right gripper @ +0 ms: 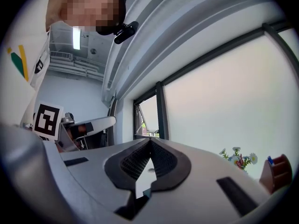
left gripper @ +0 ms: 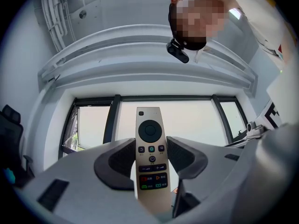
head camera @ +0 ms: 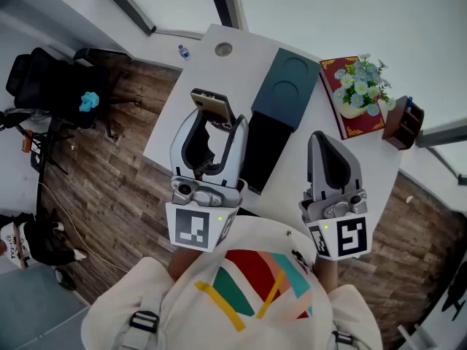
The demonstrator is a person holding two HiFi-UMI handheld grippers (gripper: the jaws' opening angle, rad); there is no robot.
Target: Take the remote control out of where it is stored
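Remote (left gripper: 151, 162) clamped in L gripper (head camera: 217, 126), top end past jaw tips

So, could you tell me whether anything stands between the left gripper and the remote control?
Nothing visible does. The left gripper is shut on the remote control, its pads pressing the sides, and holds it above the white table, clear of the black box.
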